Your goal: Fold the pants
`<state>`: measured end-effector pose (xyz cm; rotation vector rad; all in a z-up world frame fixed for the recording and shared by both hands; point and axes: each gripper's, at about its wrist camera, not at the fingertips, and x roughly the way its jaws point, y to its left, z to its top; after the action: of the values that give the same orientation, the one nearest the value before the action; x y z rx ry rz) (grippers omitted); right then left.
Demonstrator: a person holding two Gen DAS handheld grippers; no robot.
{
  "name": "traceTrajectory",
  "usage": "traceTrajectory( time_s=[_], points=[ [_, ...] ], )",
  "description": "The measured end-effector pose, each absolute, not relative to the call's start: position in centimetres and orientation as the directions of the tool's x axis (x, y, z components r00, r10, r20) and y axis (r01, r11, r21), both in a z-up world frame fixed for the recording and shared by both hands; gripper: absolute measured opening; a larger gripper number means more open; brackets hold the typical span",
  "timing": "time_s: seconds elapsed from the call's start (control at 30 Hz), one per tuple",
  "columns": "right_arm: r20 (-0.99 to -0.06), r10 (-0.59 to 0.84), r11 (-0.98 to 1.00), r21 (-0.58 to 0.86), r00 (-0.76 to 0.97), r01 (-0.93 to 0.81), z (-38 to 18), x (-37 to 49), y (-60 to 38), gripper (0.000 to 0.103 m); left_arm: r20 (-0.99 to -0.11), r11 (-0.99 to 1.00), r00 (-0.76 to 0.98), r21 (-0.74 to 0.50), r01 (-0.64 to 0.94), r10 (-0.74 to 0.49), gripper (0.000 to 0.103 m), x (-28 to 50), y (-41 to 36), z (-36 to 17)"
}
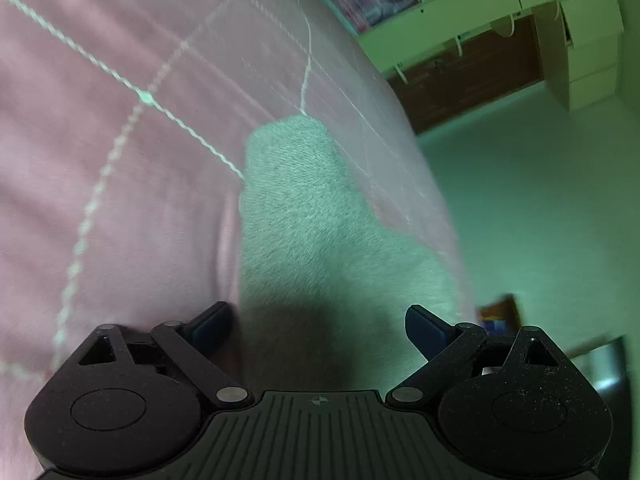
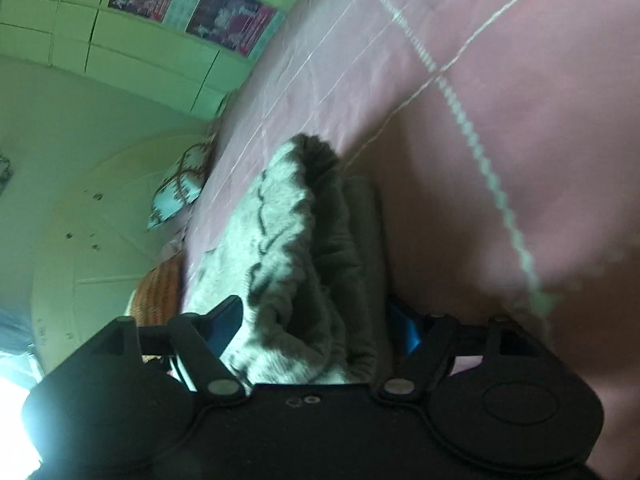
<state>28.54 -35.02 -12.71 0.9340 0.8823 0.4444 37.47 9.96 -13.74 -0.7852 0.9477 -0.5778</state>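
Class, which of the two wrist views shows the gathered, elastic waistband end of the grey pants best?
The right wrist view: the pants show a ruffled, gathered edge and stacked layers running between the right gripper and its fingers. The left wrist view shows only a smooth, blurred stretch of grey cloth narrowing away on the pink bedspread, with no gathered edge.

Grey knit pants [image 1: 304,216] on pink bedspread [image 1: 100,168], near bed edge; bunched, layered folds (waistband side gathered, seen from right wrist) [image 2: 296,248], fabric fuzzy.

grey pants [image 2: 296,248] between fingers [image 2: 226,326], pink bedspread [image 2: 500,120]
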Motion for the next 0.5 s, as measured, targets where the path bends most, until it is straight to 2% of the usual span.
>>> traceTrajectory(
  time_s=[0.03,0.07,0.13,0.2,0.3,0.5],
  points=[
    [-0.468,0.673,0.55,0.834,0.573,0.035,-12.8,28.9,-34.9,0.063,-0.522,0.628,0.459,-0.771,0.106,-0.719,0.07,37.8,9.4,-13.6],
    [-0.491,0.666,0.577,0.817,0.562,0.03,-12.7,29.4,-34.6,0.046,-0.575,0.681,0.439,-0.721,0.128,-0.691,0.049,38.1,8.4,-13.4],
    [-0.491,0.675,0.592,0.806,0.551,-0.006,-12.0,29.5,-33.9,0.04,-0.602,0.718,0.445,-0.68,0.149,-0.663,0.041,38.2,7.3,-13.1],
    [-0.495,0.674,0.626,0.777,0.547,-0.068,-10.5,29.9,-33.0,0.037,-0.562,0.687,0.478,-0.715,0.131,-0.675,0.027,37.9,7.8,-12.8],
    [-0.462,0.704,0.63,0.757,0.54,-0.173,-7.5,30.8,-32.1,0.035,-0.444,0.619,0.546,-0.763,0.185,-0.711,0.026,37.4,8.7,-11.2],
    [-0.425,0.731,0.641,0.694,0.533,-0.327,-1.3,38.0,-29.6,0.033,-0.352,0.622,0.651,-0.746,0.24,-0.673,0.026,43.0,10.7,-6.2]
  ],
)
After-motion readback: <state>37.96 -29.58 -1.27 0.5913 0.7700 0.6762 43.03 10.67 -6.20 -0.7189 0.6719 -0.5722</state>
